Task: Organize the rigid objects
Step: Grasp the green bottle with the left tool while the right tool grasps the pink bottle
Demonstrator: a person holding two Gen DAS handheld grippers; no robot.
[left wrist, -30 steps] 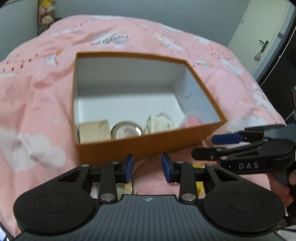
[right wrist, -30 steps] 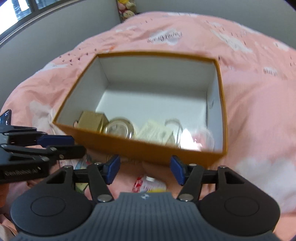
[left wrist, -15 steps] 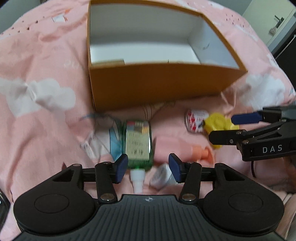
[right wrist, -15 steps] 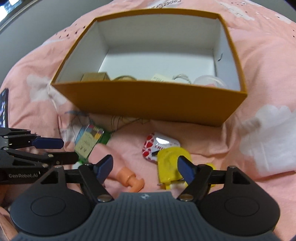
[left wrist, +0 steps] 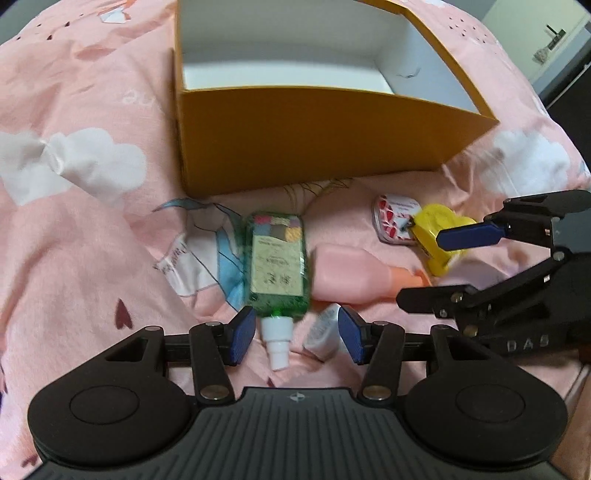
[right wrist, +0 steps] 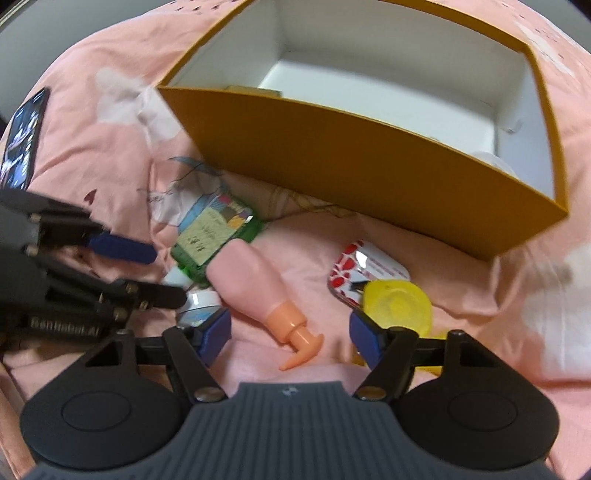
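Observation:
An orange box (left wrist: 317,147) with a white inside lies on the pink bedspread; it also shows in the right wrist view (right wrist: 369,155). In front of it lie a green bottle (left wrist: 277,266) with a white cap, a pink pump bottle (right wrist: 255,280), a small white jar (left wrist: 323,332), a red-and-white tin (right wrist: 365,273) and a yellow object (right wrist: 399,306). My left gripper (left wrist: 297,336) is open with the green bottle's cap between its fingers. My right gripper (right wrist: 290,334) is open around the pink bottle's pump.
A phone (right wrist: 24,136) lies on the bedspread at the far left in the right wrist view. The box holds a few items, mostly hidden by its near wall. A door (left wrist: 554,33) stands at the far right.
Both grippers have dropped from above the box down to the objects in front of it. The left has closed in on the green bottle, the right on the pink bottle.

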